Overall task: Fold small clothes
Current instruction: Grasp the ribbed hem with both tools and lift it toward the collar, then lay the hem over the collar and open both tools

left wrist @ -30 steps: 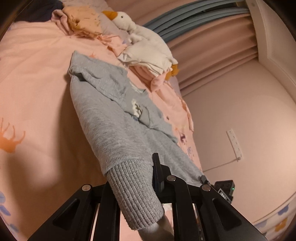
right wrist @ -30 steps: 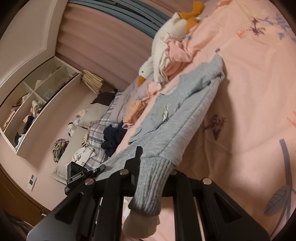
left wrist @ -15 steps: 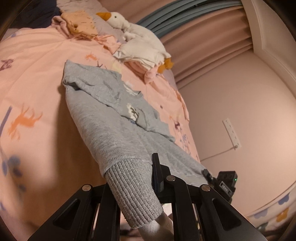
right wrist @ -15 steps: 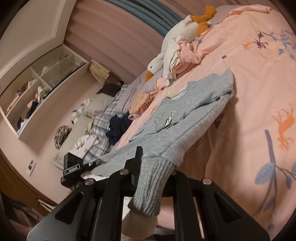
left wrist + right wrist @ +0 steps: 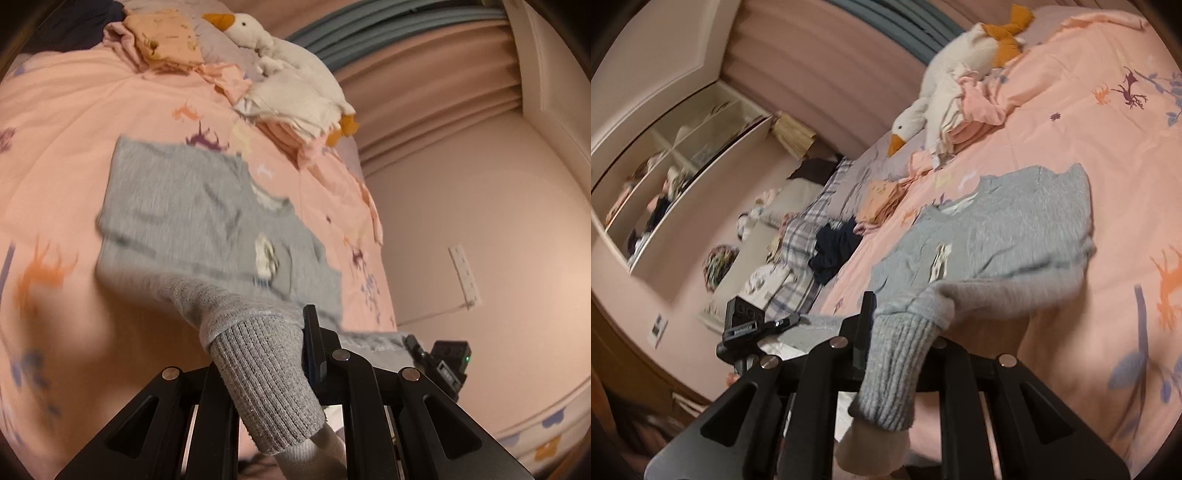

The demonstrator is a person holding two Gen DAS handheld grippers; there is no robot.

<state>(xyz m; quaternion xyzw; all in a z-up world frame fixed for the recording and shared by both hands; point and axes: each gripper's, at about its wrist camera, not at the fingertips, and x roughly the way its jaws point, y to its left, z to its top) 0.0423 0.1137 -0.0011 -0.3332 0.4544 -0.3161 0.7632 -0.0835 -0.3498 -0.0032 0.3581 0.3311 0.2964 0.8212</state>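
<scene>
A small grey sweater (image 5: pixel 207 221) with a pale motif on its chest is held stretched above the pink bed, and it also shows in the right wrist view (image 5: pixel 1004 236). My left gripper (image 5: pixel 280 354) is shut on the ribbed hem at one corner. My right gripper (image 5: pixel 897 343) is shut on the ribbed hem at the other corner. The hem runs between the two grippers. The sweater's far end, the neck and shoulders, trails toward the bedspread. The right gripper also appears in the left wrist view (image 5: pixel 439 354), at the right edge of the hem.
The pink bedspread (image 5: pixel 55 147) with animal prints lies under the sweater. A white goose plush (image 5: pixel 288 62) lies on pink and white clothes at the far side. An orange garment (image 5: pixel 162 37) and dark clothes (image 5: pixel 834 251) lie near the pillows. A wall with a socket (image 5: pixel 465 273) is at the right.
Both grippers have swung the sweater so it spreads wider and flatter over the bed. The body now shows broader, with motion blur. Both grips on the hem are unchanged.
</scene>
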